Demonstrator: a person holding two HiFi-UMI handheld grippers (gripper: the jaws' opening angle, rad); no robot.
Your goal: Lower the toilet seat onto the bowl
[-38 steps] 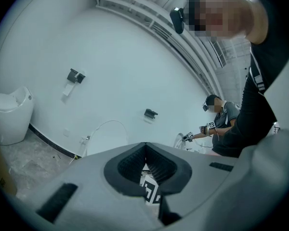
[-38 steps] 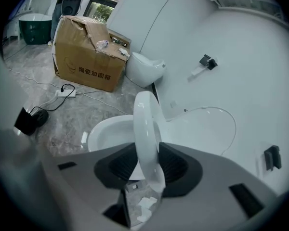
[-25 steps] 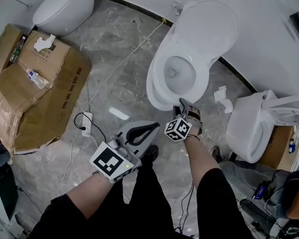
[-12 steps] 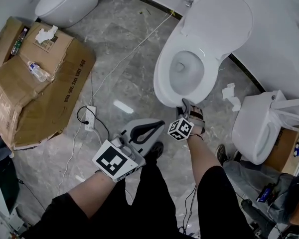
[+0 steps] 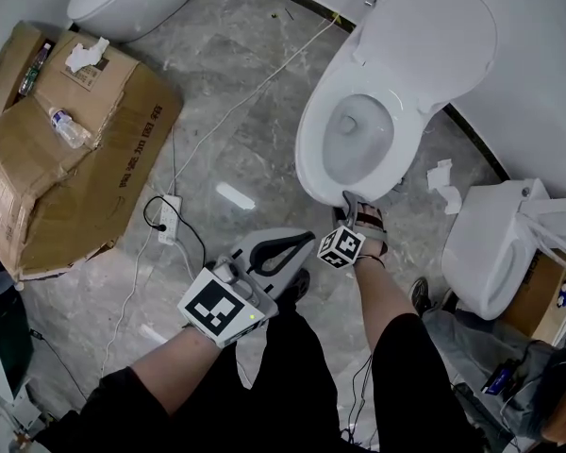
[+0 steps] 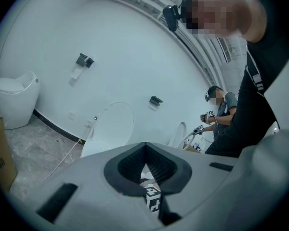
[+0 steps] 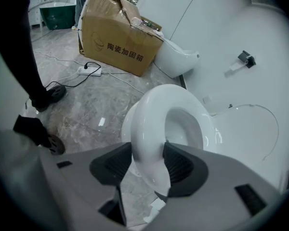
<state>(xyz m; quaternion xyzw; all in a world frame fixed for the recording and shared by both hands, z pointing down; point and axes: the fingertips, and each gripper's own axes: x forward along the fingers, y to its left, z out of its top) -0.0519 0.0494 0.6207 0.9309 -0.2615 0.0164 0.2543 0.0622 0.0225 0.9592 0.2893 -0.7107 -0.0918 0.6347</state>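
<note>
The toilet seat (image 5: 316, 154) lies down over the bowl (image 7: 124, 128), with the lid (image 5: 434, 41) raised behind it against the wall. The right gripper (image 5: 351, 206) points down at the seat's front edge. Its jaws have just been opening and now stand wide on either side of that edge without clamping it. The left gripper (image 5: 302, 242) hangs nearer the person over the floor, its jaws closed and empty.

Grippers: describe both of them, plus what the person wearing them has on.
Both the left gripper and right gripper have grey shells with dark ribbed pads and a white cube of black square markers. Black sleeves; a thin cable hangs under the right arm.
</note>
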